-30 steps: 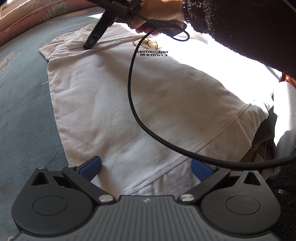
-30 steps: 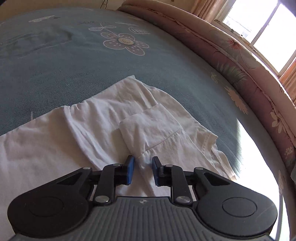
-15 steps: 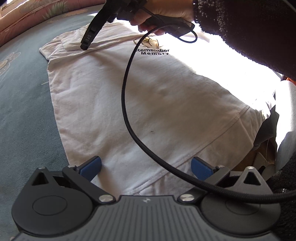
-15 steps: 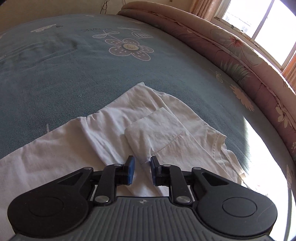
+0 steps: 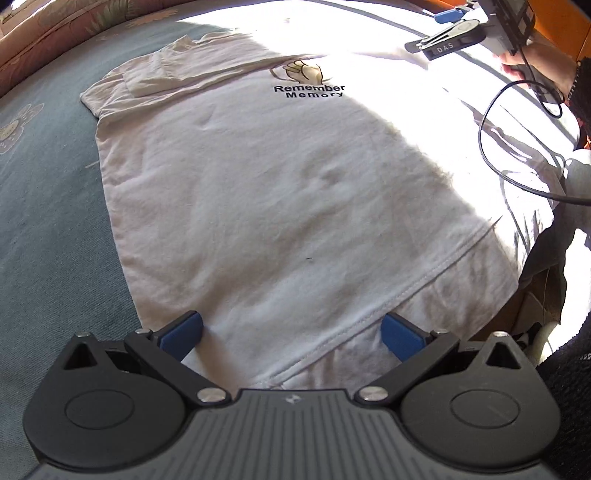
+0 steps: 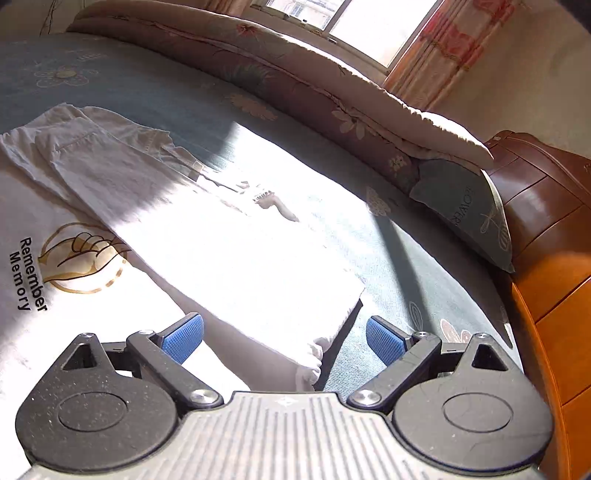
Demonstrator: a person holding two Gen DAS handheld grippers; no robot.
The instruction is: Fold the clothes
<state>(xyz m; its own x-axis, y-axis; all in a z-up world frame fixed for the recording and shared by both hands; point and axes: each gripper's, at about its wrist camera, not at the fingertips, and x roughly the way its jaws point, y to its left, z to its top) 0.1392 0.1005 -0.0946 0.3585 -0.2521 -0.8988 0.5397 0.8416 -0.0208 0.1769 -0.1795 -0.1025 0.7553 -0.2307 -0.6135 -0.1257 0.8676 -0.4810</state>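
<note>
A white T-shirt [image 5: 280, 177] with a "Remember Memory" print lies flat on the blue bed cover [image 5: 44, 221]. Its left sleeve [image 5: 155, 75] is folded in over the chest. My left gripper [image 5: 291, 334] is open, low over the shirt's hem. My right gripper [image 6: 282, 334] is open and empty over the shirt's other sleeve [image 6: 317, 317], which lies in bright sun. The right gripper also shows in the left wrist view [image 5: 448, 27] at the top right, held in a hand above the shirt's far side.
A floral quilt roll [image 6: 295, 81] lies along the far edge of the bed under a window. A blue pillow [image 6: 465, 210] leans on a wooden headboard [image 6: 543, 206] at the right. A black cable [image 5: 495, 162] hangs over the shirt's right side.
My right gripper let go of the folded left sleeve, opened, and swung across to the shirt's other sleeve. My left gripper stayed open at the hem.
</note>
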